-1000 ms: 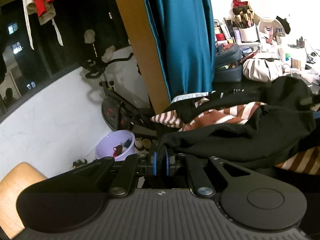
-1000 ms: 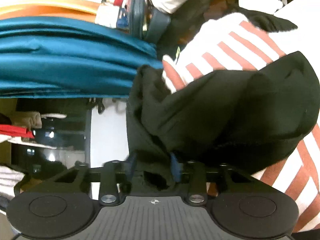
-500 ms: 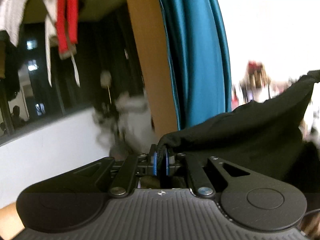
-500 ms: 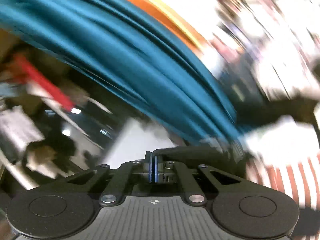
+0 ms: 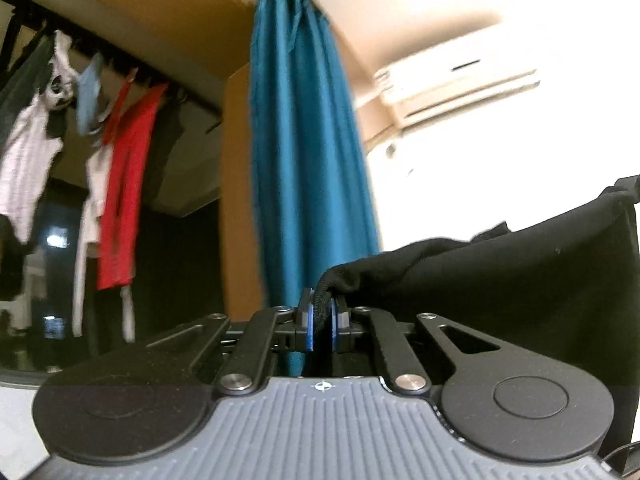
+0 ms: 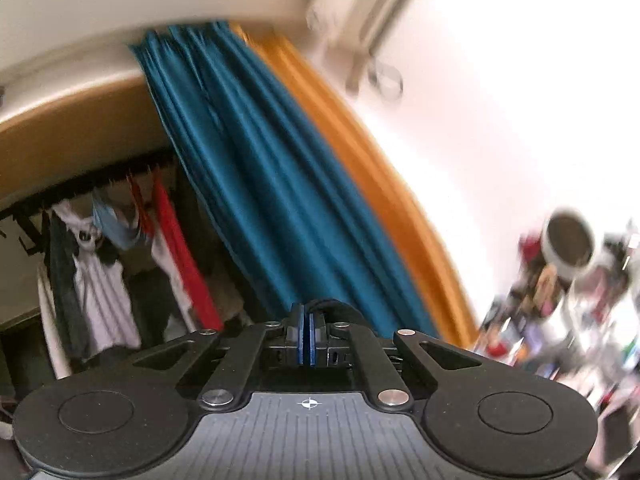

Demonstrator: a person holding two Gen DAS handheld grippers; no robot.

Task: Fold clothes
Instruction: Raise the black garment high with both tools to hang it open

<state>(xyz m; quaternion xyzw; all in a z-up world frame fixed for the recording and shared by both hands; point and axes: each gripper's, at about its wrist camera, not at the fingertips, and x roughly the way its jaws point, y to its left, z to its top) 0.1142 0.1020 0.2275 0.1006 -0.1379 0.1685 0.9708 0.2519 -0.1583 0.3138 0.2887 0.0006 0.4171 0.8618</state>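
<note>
Item: left gripper [image 5: 320, 322]. Fingers pinched onto a thick corded edge of the black garment [image 5: 500, 280], a narrow gap between the pads filled by cloth.

Item: right gripper [image 6: 307, 340]. Pads pressed almost together; a dark bunch of the same fabric [image 6: 334, 308] sits at their tips, so I judge it gripped.

Garment: held aloft, its top edge running from my left pinch up toward the far right of the left view, body hanging below.

Surroundings: teal curtain [image 5: 300, 160], hung laundry [image 5: 124, 184], cluttered shelf [image 6: 560, 280], blurred.

Handling note: I would keep both pinches firm, level and apart, so the cloth hangs flat before lowering it for a crease.
</note>
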